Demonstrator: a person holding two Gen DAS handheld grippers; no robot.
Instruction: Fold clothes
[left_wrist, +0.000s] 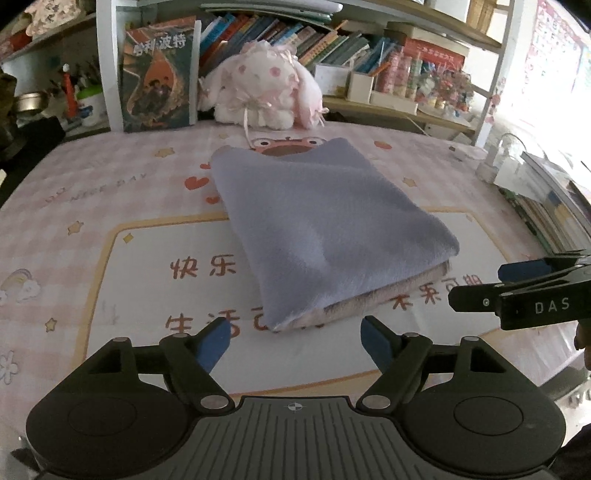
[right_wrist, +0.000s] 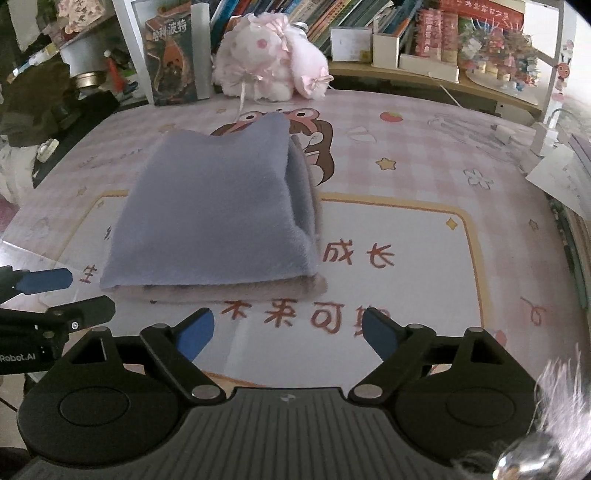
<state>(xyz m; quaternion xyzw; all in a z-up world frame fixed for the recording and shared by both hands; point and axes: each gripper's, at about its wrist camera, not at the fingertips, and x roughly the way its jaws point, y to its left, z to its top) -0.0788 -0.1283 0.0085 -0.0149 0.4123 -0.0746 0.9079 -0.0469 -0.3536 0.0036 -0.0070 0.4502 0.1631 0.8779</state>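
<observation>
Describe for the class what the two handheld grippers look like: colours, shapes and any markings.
Both grippers are black, with blue pads on their two fingers, silver pivot pins, round housings on either side and a ribbed grey panel between. The left gripper bears "Robot.AI" in white on its side; the right gripper bears "DAS". No cables or sleeves show.

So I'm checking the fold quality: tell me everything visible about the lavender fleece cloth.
The lavender fleece cloth lies folded in a rough rectangle on the pink checked cartoon table mat, soft and fuzzy, with a pinkish layer showing at its near edge. One far corner sticks up. Both grippers, left and right, are open and clear of it.
</observation>
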